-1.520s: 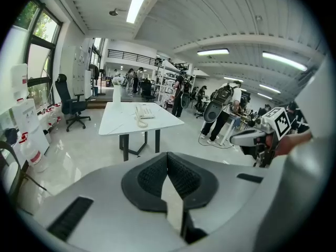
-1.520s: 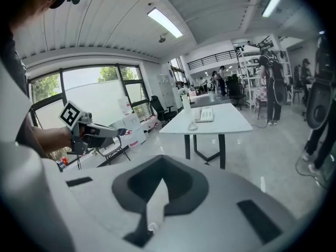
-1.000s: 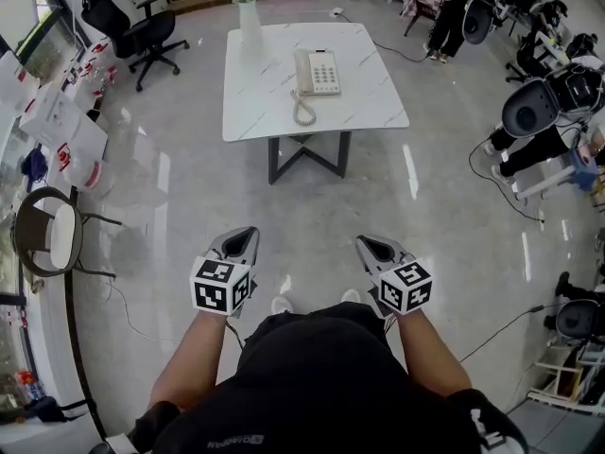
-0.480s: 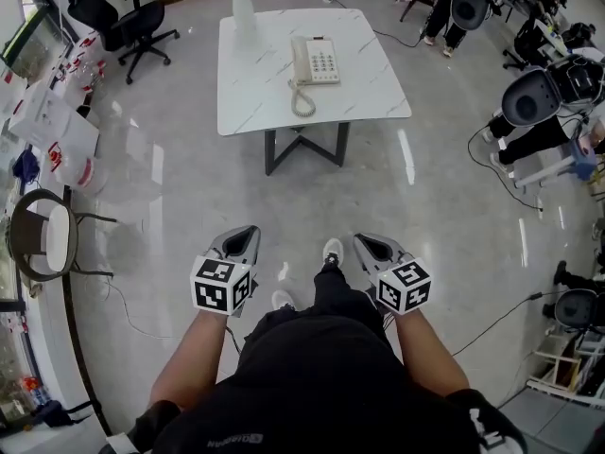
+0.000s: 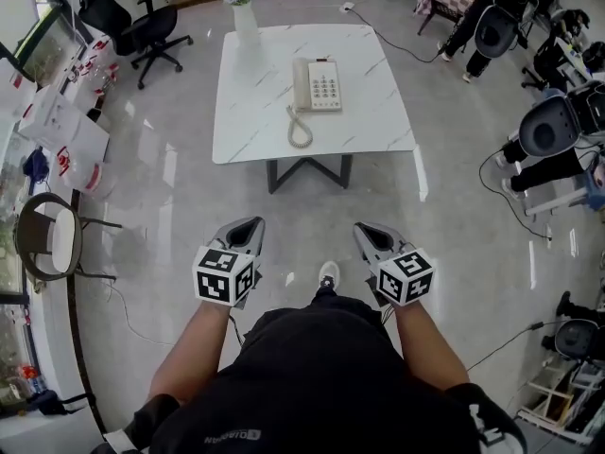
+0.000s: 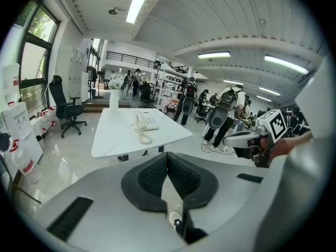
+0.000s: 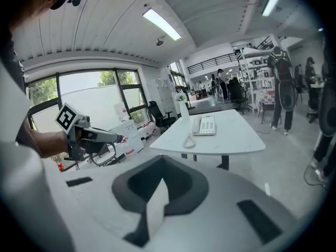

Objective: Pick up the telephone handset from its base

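A white telephone (image 5: 317, 85) lies on a white marble table (image 5: 369, 126) far ahead of me, its handset (image 5: 301, 72) resting on the base's left side. A coiled cord (image 5: 299, 130) trails toward the table's near edge. The phone also shows in the left gripper view (image 6: 146, 123) and the right gripper view (image 7: 205, 125). My left gripper (image 5: 248, 227) and right gripper (image 5: 369, 231) hover side by side over the floor, well short of the table. Both are shut with nothing between the pads.
A white vase of flowers (image 5: 245, 12) stands at the table's far left corner. A black office chair (image 5: 132, 26) is at the back left, a round chair (image 5: 47, 235) and boxes (image 5: 59, 130) along the left. Machines and cables (image 5: 553, 135) crowd the right.
I have walked toward the table, so it and the phone sit nearer and a little lower in the head view. Both grippers stay shut and level beside each other.
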`<move>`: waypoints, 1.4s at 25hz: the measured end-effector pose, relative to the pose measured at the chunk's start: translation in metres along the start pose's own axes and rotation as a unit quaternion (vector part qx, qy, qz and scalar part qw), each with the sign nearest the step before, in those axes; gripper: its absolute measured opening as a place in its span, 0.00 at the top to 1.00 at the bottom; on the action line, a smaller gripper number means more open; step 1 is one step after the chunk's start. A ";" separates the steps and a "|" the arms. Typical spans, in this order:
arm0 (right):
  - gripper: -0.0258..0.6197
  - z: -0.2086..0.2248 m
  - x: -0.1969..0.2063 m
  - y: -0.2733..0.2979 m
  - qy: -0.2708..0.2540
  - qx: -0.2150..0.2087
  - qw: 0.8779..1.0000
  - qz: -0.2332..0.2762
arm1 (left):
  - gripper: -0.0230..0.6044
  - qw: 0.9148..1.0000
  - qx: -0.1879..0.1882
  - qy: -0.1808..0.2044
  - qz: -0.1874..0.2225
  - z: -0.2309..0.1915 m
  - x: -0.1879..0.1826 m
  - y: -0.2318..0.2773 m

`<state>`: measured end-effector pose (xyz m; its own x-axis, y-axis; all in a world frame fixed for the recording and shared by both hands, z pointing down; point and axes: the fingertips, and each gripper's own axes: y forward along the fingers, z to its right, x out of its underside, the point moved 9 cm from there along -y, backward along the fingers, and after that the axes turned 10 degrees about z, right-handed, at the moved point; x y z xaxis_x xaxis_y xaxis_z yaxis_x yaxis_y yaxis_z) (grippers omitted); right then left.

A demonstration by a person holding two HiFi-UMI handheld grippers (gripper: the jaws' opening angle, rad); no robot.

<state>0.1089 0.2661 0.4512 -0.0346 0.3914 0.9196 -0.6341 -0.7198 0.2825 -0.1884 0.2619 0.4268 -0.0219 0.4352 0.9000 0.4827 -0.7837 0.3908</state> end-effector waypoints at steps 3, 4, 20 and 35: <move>0.96 0.031 -0.017 0.010 -0.004 -0.013 1.000 0.005 | 0.96 1.000 -0.006 -0.009 0.015 0.007 -0.021 0.027; 0.96 0.040 -0.021 0.012 -0.004 -0.016 1.000 0.005 | 0.96 1.000 -0.007 -0.009 0.016 0.011 -0.026 0.034; 0.96 0.120 -0.034 0.031 0.011 -0.060 0.998 -0.010 | 0.96 0.998 -0.059 -0.013 -0.009 0.034 -0.033 0.087; 0.96 0.139 -0.038 0.058 0.009 -0.061 0.998 -0.027 | 0.96 0.998 -0.056 -0.029 0.002 0.014 -0.047 0.127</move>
<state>0.1804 0.1295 0.4706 -0.0114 0.4396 0.8981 -0.7249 -0.6223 0.2954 -0.1136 0.1481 0.4318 0.0318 0.4540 0.8904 0.3812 -0.8290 0.4091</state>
